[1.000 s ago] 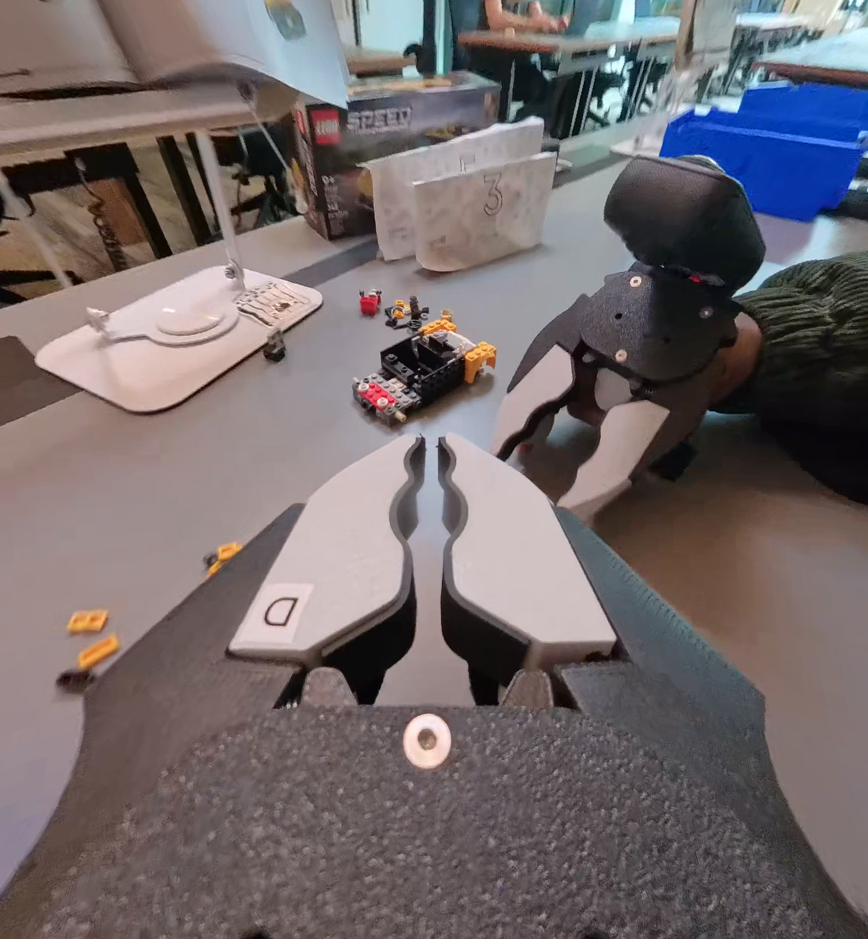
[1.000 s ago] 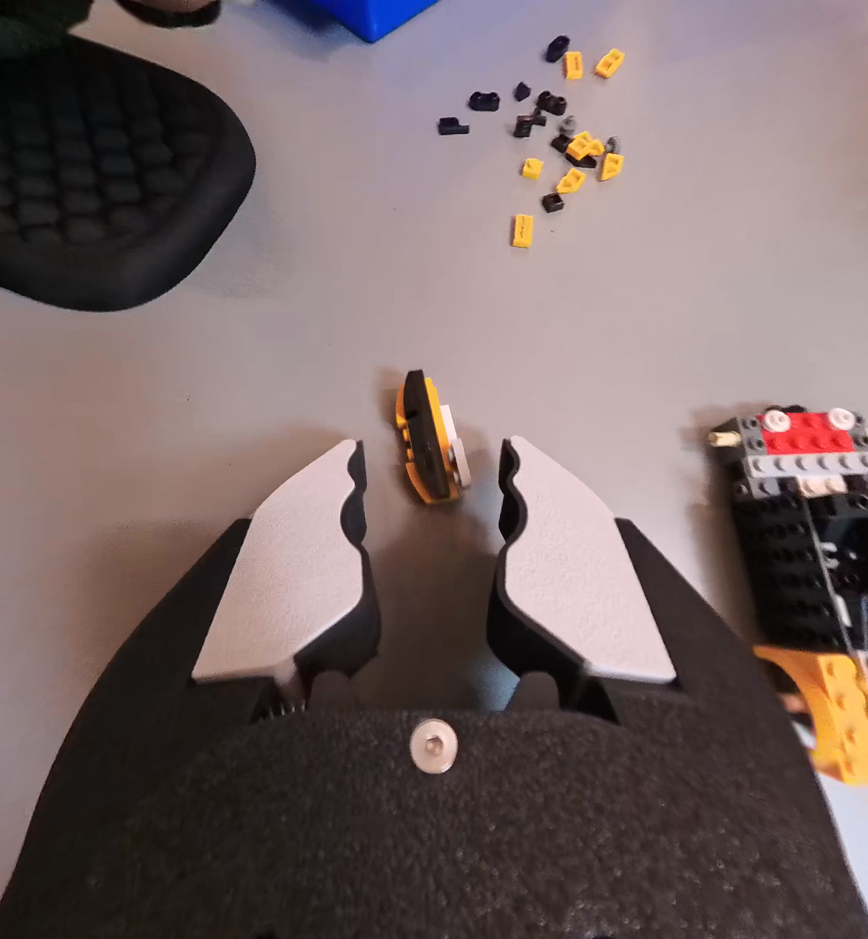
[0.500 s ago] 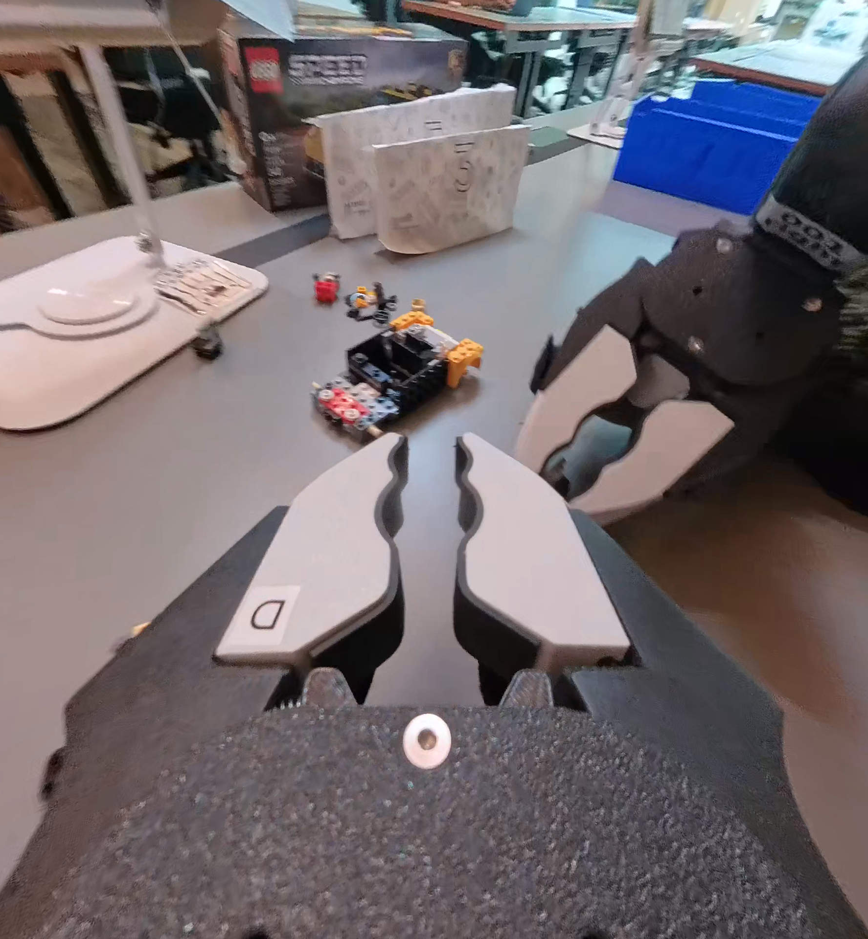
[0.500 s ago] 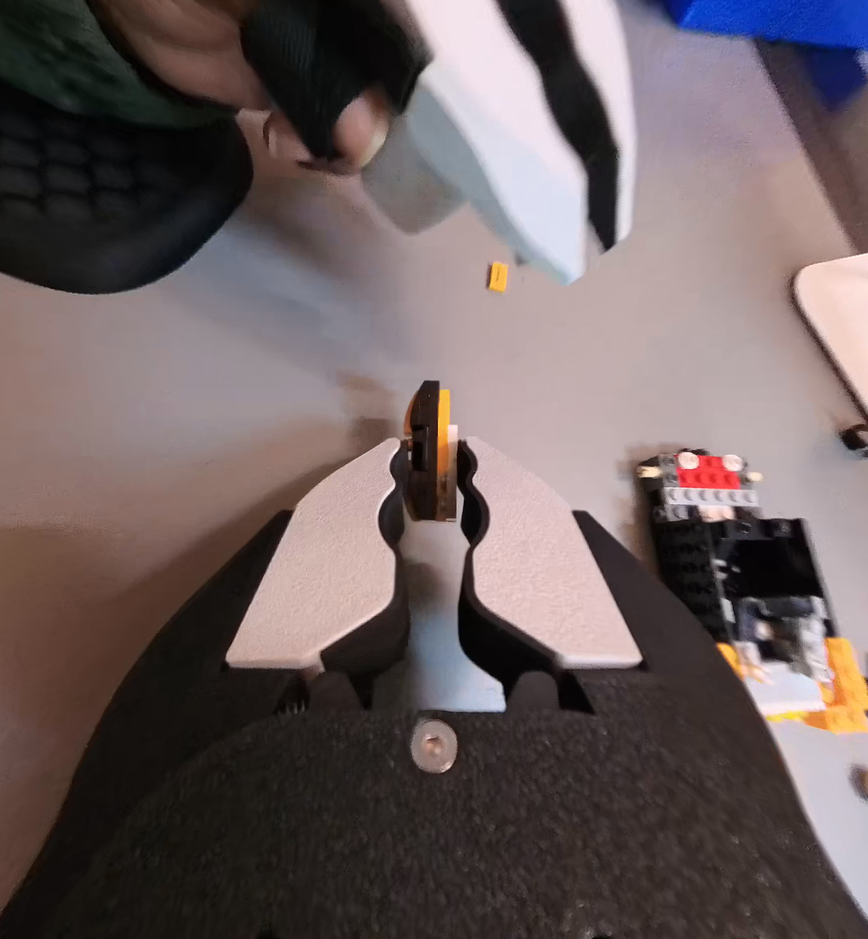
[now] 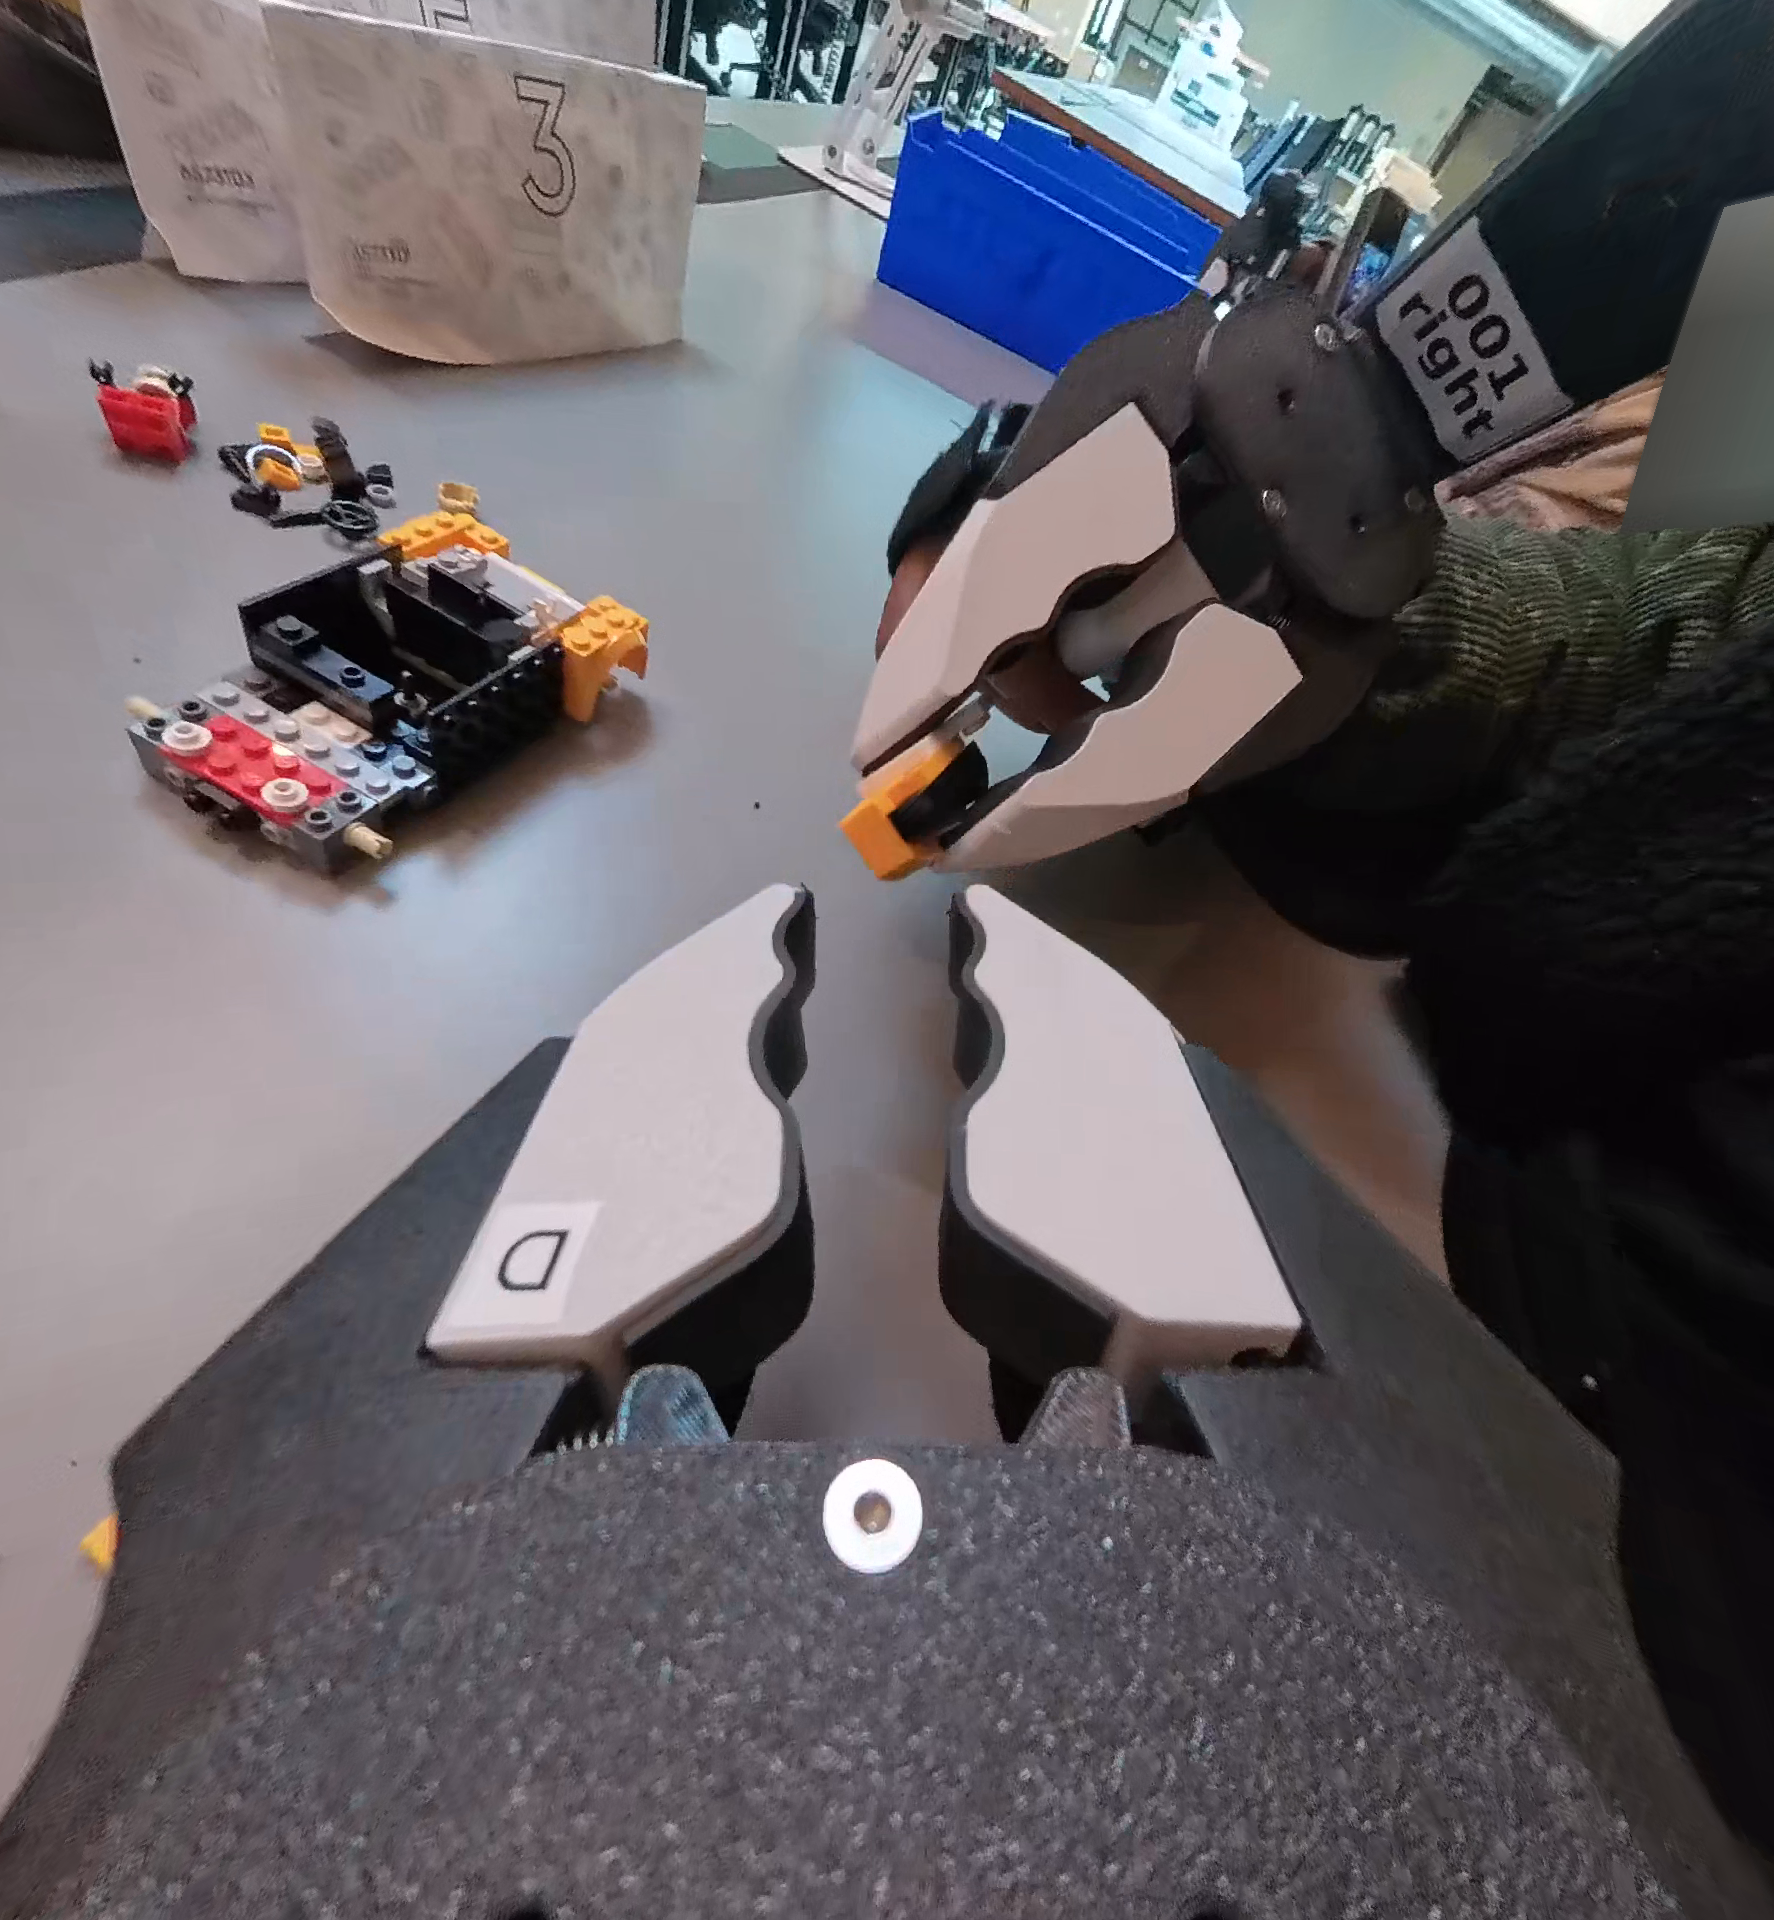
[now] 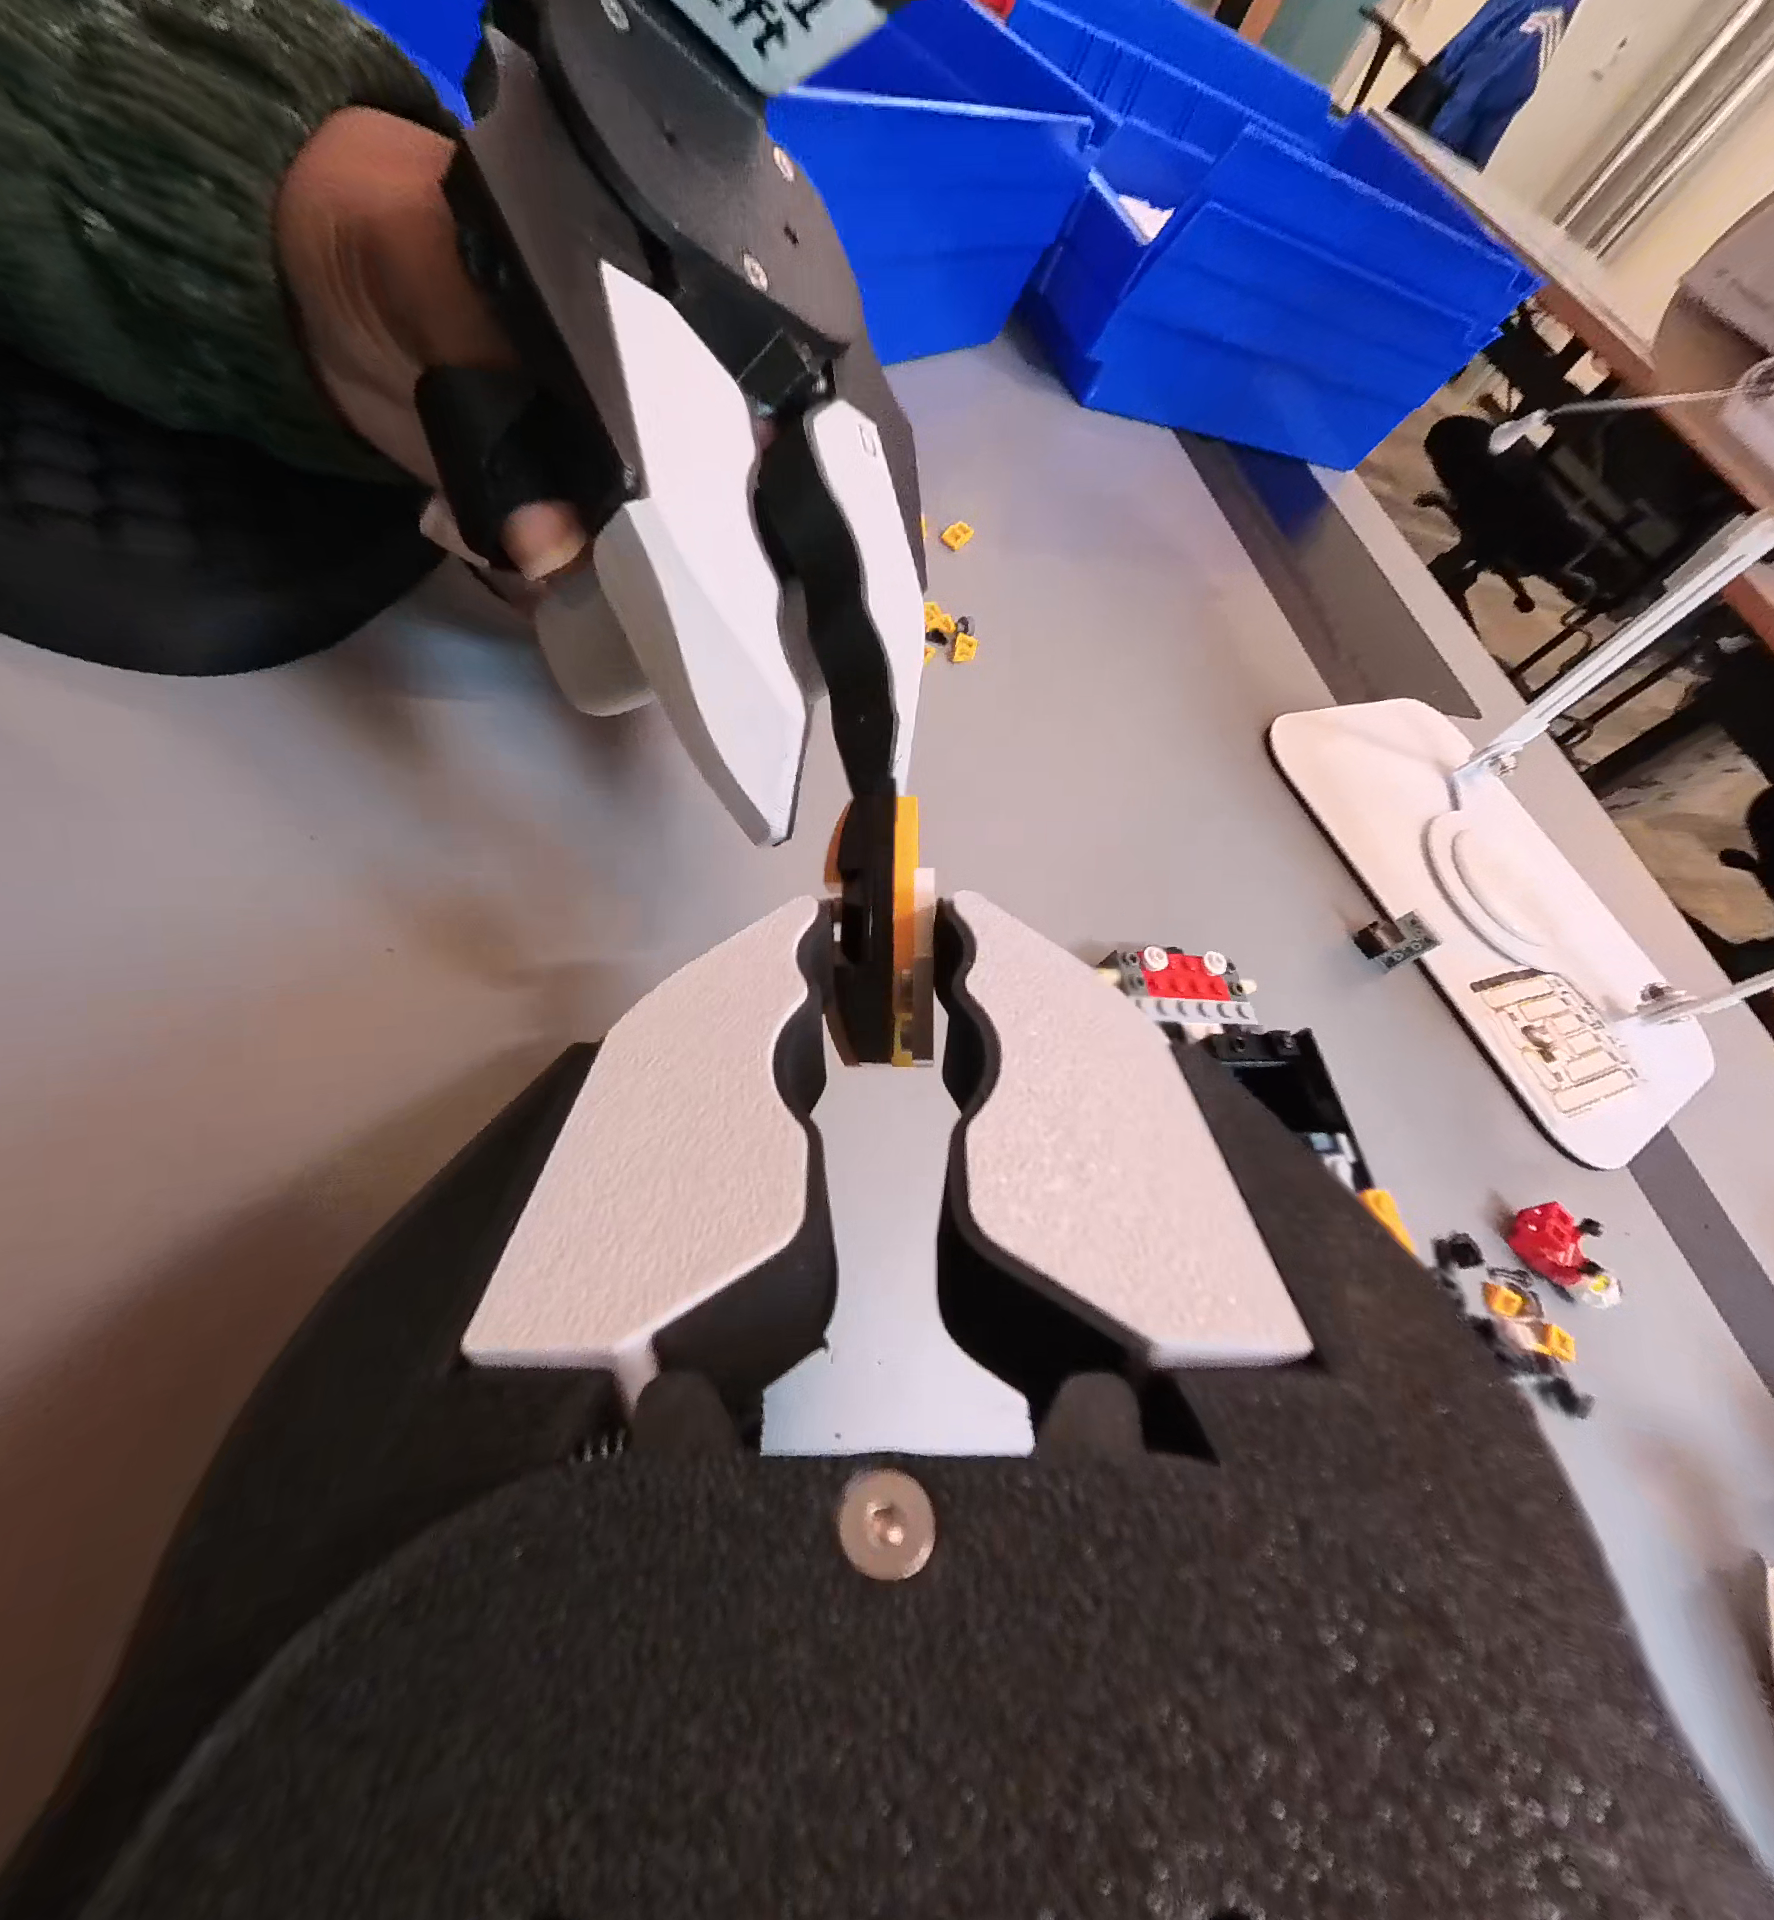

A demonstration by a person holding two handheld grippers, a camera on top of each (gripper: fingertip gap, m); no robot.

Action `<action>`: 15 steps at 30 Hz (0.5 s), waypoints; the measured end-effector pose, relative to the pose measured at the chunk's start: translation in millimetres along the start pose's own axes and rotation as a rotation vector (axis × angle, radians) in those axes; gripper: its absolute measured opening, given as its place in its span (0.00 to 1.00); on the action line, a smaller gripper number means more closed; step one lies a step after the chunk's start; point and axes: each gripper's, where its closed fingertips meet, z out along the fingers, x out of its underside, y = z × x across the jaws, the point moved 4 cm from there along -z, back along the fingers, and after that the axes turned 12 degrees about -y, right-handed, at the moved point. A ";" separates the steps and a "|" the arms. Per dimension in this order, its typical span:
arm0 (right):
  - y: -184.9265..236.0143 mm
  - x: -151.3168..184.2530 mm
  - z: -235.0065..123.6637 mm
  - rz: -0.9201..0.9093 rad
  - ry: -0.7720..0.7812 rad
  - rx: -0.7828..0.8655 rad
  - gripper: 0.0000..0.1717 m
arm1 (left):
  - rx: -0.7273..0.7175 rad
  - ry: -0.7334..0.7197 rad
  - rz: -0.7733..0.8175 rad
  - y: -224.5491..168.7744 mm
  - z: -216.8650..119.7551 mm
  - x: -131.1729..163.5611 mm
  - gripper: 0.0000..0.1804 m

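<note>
Brick piece: orange-and-black toy-brick assembly [image 6: 878,966], lifted off the bench, both pads of the right claw [image 6: 881,920] pressing its sides.
Left claw: [image 5: 881,904] fingers apart with nothing between, tips just beside the piece.
Bench: grey [image 5: 239,1039]; half-built brick car [image 5: 384,675], loose bricks [image 5: 291,478], white lamp base [image 6: 1465,914].
Room: blue bins [image 6: 1226,260], paper bags [image 5: 488,197], other desks behind.

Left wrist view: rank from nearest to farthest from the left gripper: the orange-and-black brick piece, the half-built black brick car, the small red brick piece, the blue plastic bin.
1. Orange-and-black brick piece: just ahead of the left gripper, clamped in the right gripper.
2. Half-built black brick car: ahead-left on the table.
3. Small red brick piece: far left.
4. Blue plastic bin: far back, right.
</note>
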 end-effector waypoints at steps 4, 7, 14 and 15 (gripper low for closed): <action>3.8 -7.8 -6.0 -0.010 -0.031 -0.004 0.10 | 0.053 -0.025 -0.070 -4.1 4.0 -0.9 0.13; 7.9 -9.8 -7.2 -0.013 -0.034 -0.022 0.11 | 0.147 -0.065 -0.139 -16.5 9.1 -4.7 0.13; 13.6 -10.7 -7.0 -0.031 -0.019 -0.039 0.11 | 0.166 -0.052 -0.219 -20.2 11.0 -1.7 0.11; 13.3 -11.0 -7.3 -0.028 -0.018 -0.041 0.11 | 0.172 -0.052 -0.242 -19.7 10.8 -1.6 0.11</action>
